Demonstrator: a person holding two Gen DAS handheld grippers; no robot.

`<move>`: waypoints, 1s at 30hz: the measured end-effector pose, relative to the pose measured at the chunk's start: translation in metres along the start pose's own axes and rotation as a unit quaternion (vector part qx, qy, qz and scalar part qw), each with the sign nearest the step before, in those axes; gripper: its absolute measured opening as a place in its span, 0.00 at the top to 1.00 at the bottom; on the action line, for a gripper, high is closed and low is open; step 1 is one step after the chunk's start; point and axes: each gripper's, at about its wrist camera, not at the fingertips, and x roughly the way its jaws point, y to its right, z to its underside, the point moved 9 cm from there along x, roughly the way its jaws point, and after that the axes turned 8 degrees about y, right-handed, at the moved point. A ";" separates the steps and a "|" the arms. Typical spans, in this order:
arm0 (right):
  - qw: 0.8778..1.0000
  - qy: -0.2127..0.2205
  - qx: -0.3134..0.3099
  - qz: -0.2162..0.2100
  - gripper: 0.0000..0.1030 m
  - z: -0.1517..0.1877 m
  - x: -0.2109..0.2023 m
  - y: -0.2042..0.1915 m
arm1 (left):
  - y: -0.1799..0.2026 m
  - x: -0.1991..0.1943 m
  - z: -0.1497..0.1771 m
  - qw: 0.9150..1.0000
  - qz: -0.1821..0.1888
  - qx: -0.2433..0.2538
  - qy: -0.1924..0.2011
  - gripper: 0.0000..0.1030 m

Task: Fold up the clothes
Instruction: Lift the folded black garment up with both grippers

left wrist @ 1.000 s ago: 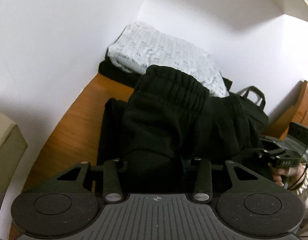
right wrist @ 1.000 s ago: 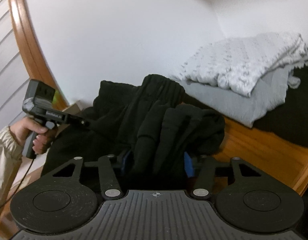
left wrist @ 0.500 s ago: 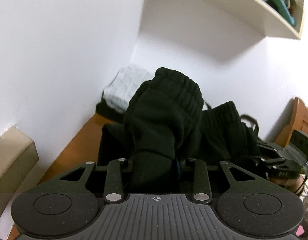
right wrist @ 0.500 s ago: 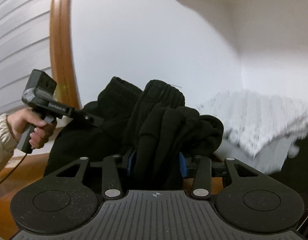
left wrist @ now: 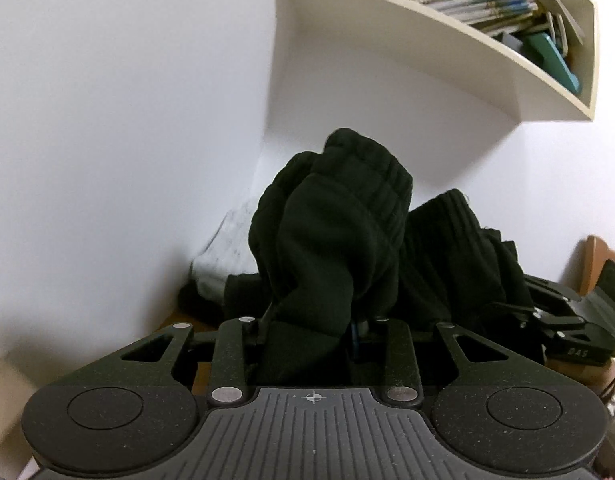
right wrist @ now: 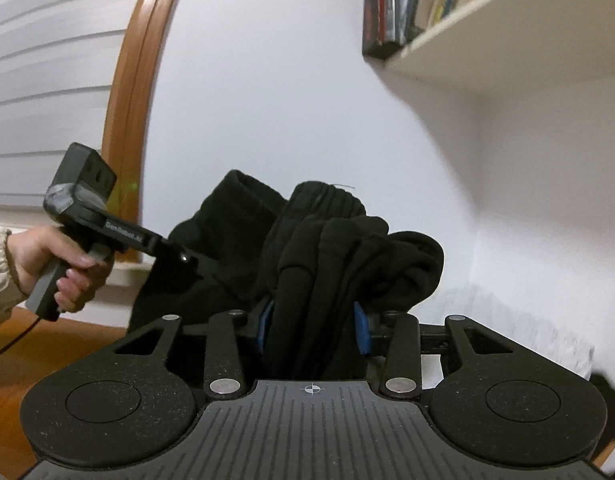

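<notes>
The black fleece garment with ribbed elastic cuffs (left wrist: 339, 240) hangs in the air between the two tools, bunched thick in both and clear of the orange-brown wooden tabletop (right wrist: 11, 364) below. Taking that garment as the landmark: its length runs roughly level from one tool to the other, with the ribbed ends standing up above the jaws and the slack cloth sagging between.

The left gripper (left wrist: 311, 328) is clamped on a thick wad of the cloth at one end; its jaws have just been closing on it. The right gripper (right wrist: 313, 320), with blue pads (right wrist: 361, 328) pressed against the folds, is clamped on the other end, and its jaws have likewise been closing. Neither hand is nearer; each holds its own end, facing the other across the cloth. The person's left hand (right wrist: 59, 268) shows beside the garment in the right view.

Behind and below the garment lies a folded white knitted cloth (left wrist: 223, 248) in the wall corner. Above it a white wall shelf with stacked books (left wrist: 459, 36) projects.

The next move probably depends on keeping both ends level so the cloth can be laid flat.
</notes>
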 end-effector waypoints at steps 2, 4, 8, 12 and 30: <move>1.000 0.009 -0.014 0.000 0.61 -0.012 0.005 0.005 | 0.004 0.008 -0.011 1.000 0.002 0.005 0.013 0.68; 1.000 0.018 -0.020 0.003 0.61 -0.022 0.009 0.012 | 0.006 0.016 -0.022 1.000 0.006 0.005 0.023 0.68; 0.999 0.033 -0.028 0.006 0.61 -0.041 0.016 0.031 | 0.008 0.031 -0.047 0.999 0.010 0.008 0.040 0.68; 0.998 0.056 -0.031 0.012 0.61 -0.060 0.025 0.054 | 0.011 0.055 -0.076 0.999 0.013 0.015 0.051 0.68; 0.990 0.090 0.056 0.097 0.59 -0.017 0.092 0.210 | -0.012 0.256 -0.123 0.998 -0.017 0.046 -0.027 0.68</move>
